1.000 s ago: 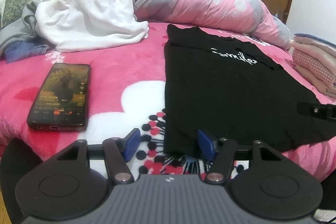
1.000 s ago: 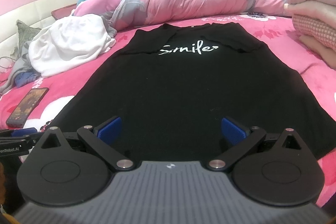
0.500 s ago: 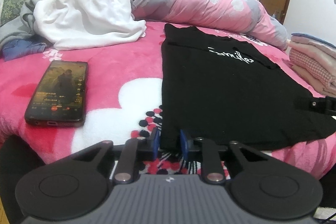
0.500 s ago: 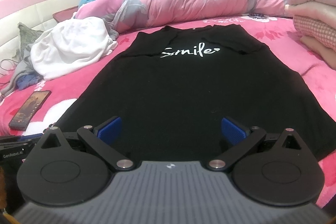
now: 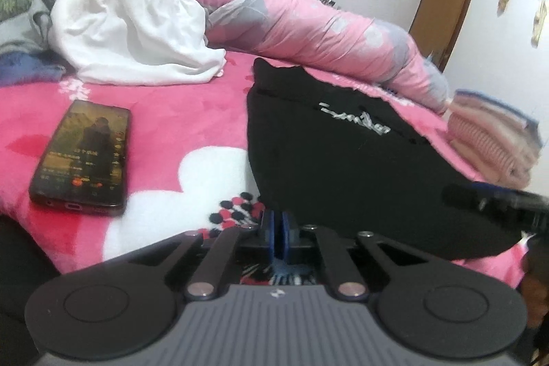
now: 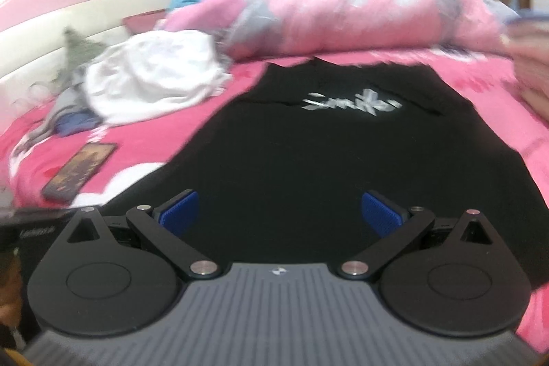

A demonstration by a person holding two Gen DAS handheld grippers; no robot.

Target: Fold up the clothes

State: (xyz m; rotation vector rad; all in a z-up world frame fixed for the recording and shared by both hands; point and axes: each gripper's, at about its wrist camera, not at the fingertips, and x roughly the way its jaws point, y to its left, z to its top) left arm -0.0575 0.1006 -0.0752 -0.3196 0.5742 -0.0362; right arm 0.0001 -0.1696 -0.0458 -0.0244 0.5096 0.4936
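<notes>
Pink floral fleece bedspread (image 5: 192, 126) carries the flat black cotton T-shirt (image 5: 329, 167), soft and limp, so I take hems: my left gripper (image 5: 277, 237) just closed, pinching its near corner, right gripper (image 6: 278, 211) spread wide above it.

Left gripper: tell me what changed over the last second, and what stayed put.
The left gripper has just closed on the near corner of the black T-shirt, pinching the hem. The right gripper stays open above the shirt. The phone has not moved.
</notes>
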